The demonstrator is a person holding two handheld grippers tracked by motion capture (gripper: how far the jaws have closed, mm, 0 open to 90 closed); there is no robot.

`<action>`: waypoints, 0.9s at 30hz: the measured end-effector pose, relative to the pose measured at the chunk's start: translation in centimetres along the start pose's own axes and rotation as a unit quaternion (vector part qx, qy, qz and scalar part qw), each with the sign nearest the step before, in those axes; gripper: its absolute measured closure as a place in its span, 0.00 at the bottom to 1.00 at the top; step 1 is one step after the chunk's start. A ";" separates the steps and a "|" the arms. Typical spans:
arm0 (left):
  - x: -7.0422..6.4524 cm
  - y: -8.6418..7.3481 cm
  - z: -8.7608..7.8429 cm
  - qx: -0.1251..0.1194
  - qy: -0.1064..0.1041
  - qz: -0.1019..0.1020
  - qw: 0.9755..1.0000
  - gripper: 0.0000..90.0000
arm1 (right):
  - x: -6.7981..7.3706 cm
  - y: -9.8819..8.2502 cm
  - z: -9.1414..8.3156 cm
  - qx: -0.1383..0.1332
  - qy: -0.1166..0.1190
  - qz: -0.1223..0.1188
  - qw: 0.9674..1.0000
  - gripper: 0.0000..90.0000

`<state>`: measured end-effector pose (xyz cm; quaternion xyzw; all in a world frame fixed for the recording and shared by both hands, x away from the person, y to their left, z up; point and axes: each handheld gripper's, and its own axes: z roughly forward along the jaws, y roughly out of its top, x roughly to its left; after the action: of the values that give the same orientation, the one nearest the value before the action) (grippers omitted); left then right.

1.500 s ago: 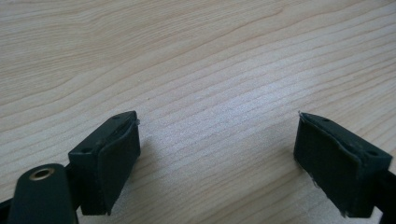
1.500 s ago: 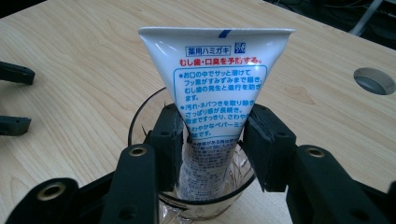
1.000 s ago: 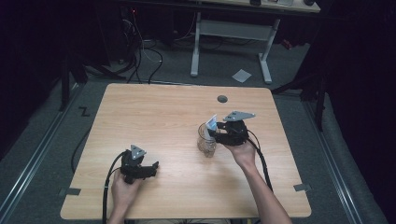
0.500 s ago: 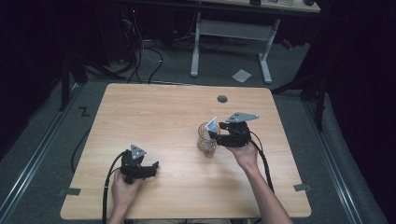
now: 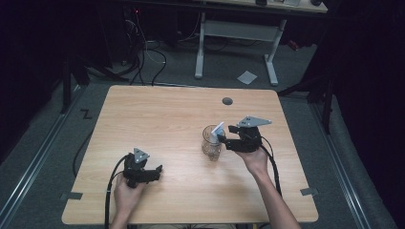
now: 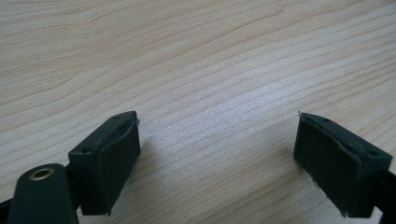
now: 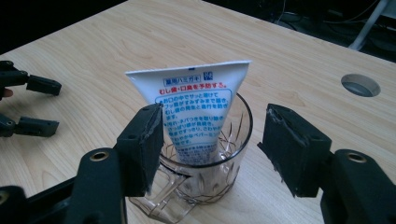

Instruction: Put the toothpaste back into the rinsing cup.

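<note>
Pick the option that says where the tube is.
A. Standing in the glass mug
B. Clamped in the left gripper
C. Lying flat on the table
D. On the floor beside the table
A: the tube stands in the mug, its flat crimped end above the rim.

On the wooden table [image 5: 157, 114], the right gripper [image 5: 223, 140] sits just beside a glass mug [image 5: 211, 149] holding a white tube [image 5: 216, 131], while the left gripper [image 5: 155, 172] rests well apart near the front edge.
</note>
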<state>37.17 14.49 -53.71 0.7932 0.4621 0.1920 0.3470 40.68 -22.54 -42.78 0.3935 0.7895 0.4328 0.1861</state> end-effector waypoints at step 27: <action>0.0 0.0 0.0 0.000 0.000 0.000 1.000 0.16 | -2.0 -1.5 -3.7 -0.038 -0.023 0.031 0.999 0.44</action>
<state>37.18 14.48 -53.71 0.7929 0.4623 0.1921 0.3473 38.86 -26.59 -42.03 0.4205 0.7554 0.4588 0.2051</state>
